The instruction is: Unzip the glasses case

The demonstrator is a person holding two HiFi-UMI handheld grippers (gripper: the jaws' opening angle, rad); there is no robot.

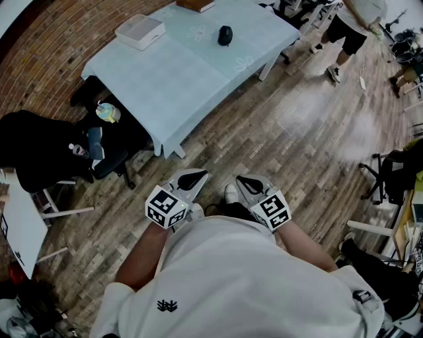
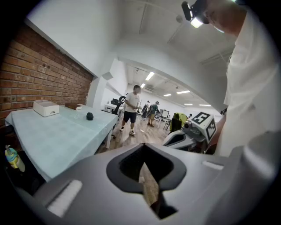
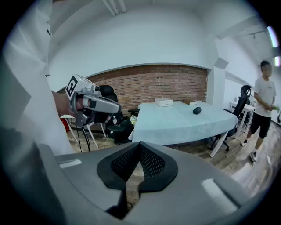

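Left hand-held gripper and right hand-held gripper: jaws closed, nothing held, touching nothing. Small dark rounded glasses case sits on the pale cloth-covered bench, well apart.

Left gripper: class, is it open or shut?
Shut: the left gripper has its jaws together at the tips, with nothing between them.

A table draped in pale blue cloth stands on the wood floor, carrying a white box, a small dark glasses case and a brown book, each well apart.
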